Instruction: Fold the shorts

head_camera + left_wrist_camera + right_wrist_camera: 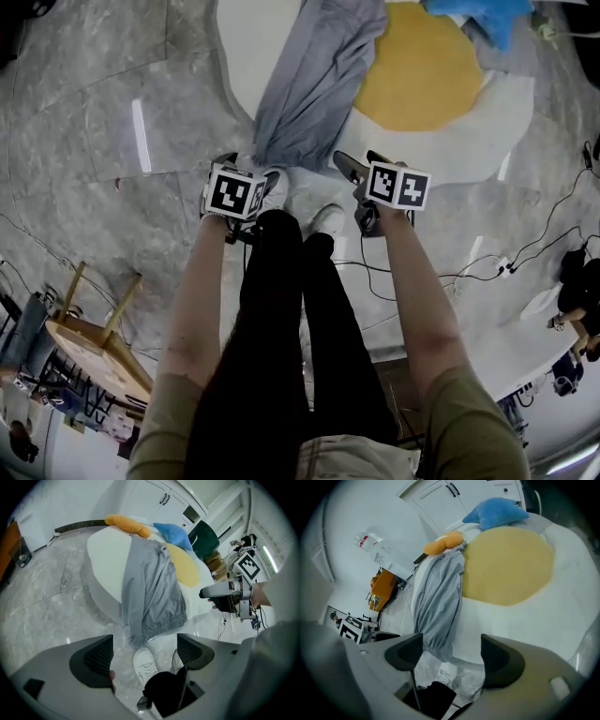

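While both hover over the grey stone floor [103,112], neither has hold of anything. The left tongs [144,654] stand well apart, with only the person's white shoes [144,666] showing far below in the gap. The right tongs [452,656] gape about as wide and are just as bare.

Out from them, the grey shorts [317,80] lie bunched into a long narrow strip on the white fried-egg cushion [469,131], beside its yellow yolk [422,70]. The gathered elastic end [161,623] droops over the cushion's near edge. From there the long axis runs away toward 12 to 1 o'clock in the head view, and the gripper views show an orange pillow [443,543] at the far end.

The drooping end lies at about 1 o'clock from the left tongs and close to them. From the right tongs it lies at about 10 o'clock and somewhat farther off, with bare white cushion straight ahead of them. By my judgement the left hand is the nearer to that end. The right would have to cross toward 9 o'clock, or reach up along the strip, to take a second hold before the cloth can be spread for folding.
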Motion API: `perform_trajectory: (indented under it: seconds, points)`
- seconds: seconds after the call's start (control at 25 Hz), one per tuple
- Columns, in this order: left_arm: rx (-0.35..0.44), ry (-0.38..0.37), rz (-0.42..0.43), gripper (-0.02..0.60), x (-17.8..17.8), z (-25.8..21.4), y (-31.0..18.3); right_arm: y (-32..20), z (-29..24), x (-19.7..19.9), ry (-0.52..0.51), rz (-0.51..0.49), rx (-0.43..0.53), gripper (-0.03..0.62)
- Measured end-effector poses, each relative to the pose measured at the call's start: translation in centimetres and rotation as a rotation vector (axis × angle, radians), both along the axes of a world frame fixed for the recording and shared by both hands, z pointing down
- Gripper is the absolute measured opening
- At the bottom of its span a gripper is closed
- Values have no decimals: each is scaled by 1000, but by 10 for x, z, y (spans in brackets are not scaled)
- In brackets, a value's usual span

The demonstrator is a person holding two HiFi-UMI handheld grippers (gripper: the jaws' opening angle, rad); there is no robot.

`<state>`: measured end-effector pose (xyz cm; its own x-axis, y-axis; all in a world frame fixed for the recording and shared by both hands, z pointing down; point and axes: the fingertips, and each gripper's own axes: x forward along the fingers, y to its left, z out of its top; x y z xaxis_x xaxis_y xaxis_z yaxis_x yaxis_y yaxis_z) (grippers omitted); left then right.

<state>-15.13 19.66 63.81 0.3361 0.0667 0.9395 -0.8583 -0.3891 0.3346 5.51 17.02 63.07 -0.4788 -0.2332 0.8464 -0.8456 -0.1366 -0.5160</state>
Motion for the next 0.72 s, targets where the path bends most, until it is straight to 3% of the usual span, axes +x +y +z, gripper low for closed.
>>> perform_trajectory:
  seconds: [0.24,0.4,0.64,0.72]
  points:
    - [55,12,13,408,2,32,2,30,31,-32,24,75,30,379]
    - [72,27,50,408,8,49,4,28,47,-54,54,17,83,377]
    - [14,93,-95,408,5,64,-1,29,63,-61,140,-36,107,362]
    - [7,99,-108,408,2,66,-4,32,63,-62,151,-41,96,324]
